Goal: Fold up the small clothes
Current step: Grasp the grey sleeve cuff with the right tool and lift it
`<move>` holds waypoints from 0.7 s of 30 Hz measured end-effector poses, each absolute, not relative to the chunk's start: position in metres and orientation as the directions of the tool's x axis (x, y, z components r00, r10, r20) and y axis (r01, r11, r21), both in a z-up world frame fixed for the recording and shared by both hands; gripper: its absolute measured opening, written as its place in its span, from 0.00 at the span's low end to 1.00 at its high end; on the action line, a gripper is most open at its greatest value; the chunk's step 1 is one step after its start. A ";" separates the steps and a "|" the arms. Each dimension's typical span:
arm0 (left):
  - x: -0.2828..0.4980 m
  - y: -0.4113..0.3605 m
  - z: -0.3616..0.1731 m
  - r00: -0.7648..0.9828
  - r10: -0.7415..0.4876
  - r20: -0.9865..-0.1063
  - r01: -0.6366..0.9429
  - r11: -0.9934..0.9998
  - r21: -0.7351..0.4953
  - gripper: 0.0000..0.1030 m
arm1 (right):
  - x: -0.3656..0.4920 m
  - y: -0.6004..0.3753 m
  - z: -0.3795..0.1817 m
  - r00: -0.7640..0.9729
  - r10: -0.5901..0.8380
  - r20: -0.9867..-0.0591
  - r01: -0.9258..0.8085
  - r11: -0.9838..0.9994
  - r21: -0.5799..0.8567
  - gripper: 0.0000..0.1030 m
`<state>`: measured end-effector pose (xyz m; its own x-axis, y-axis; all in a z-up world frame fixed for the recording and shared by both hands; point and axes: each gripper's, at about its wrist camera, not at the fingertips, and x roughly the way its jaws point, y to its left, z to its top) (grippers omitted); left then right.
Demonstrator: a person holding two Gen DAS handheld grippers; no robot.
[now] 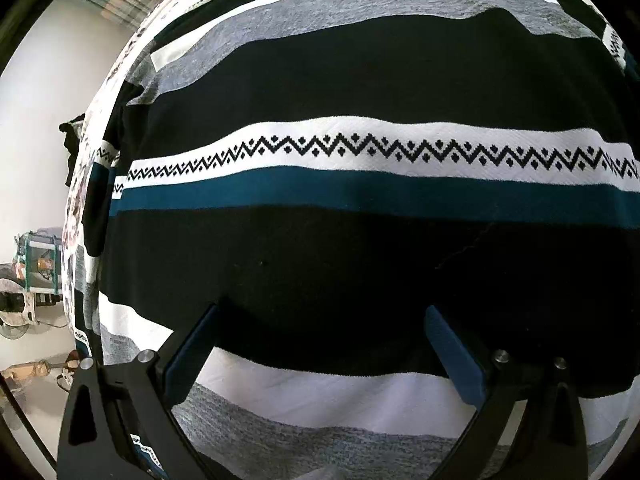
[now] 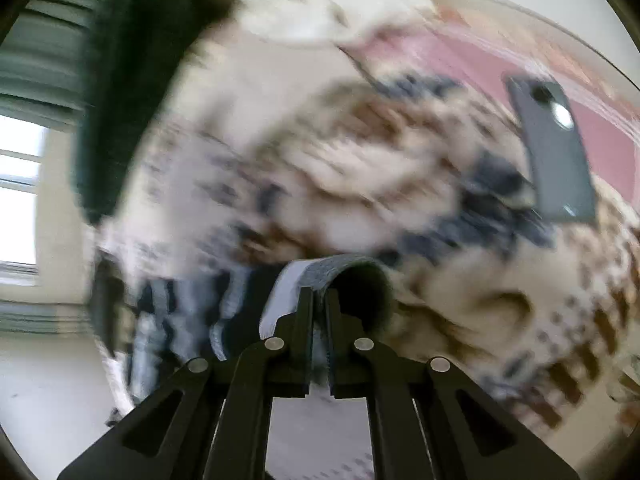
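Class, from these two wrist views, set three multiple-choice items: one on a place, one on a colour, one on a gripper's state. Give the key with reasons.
1. Where does the dark phone lie?
A. on the patterned bedcover
B. on the floor
C. on a wooden chair

2. What colour is the stripe directly below the zigzag band on the striped garment?
A. red
B. teal
C. yellow

3. How is the right gripper?
A. wide open, holding nothing
B. out of view
C. shut on a fold of striped cloth

Key: 1 A, the phone rests on the blurred bedcover. 2 B, a teal stripe borders the white band. 3 C, its fingers pinch the cloth; the left gripper stands open.
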<state>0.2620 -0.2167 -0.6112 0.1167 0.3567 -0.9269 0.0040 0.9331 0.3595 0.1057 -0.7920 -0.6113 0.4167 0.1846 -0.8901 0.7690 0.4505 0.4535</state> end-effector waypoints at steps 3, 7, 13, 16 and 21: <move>0.263 -0.213 -0.612 0.109 0.342 -0.933 0.002 0.939 0.344 1.00 | 0.088 -0.802 -0.635 0.304 0.207 -0.930 0.832 0.418 0.365 0.17; 0.263 -0.204 -0.613 0.123 0.321 -0.939 0.005 0.946 0.324 1.00 | 0.072 -0.814 -0.653 0.441 0.225 -0.869 0.833 0.257 0.490 0.77; 0.260 -0.195 -0.613 0.132 0.295 -0.946 -0.011 0.955 0.296 1.00 | 0.100 -0.806 -0.714 0.444 0.332 -0.832 0.830 0.198 0.522 0.78; 0.257 -0.187 -0.614 0.144 0.288 -0.947 -0.023 0.958 0.287 1.00 | 0.123 -0.793 -0.709 0.432 0.299 -0.851 0.805 0.297 0.513 0.22; 0.251 -0.186 -0.614 0.149 0.291 -0.945 -0.028 0.956 0.290 1.00 | 0.140 -0.794 -0.671 0.460 0.240 -0.855 0.775 0.363 0.518 0.08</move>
<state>0.2512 -0.1857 -0.6140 0.1491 0.2913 -0.9450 -0.0278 0.9565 0.2904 0.1403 -0.7939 -0.6711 0.4596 0.2403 -0.8550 0.7745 0.3627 0.5183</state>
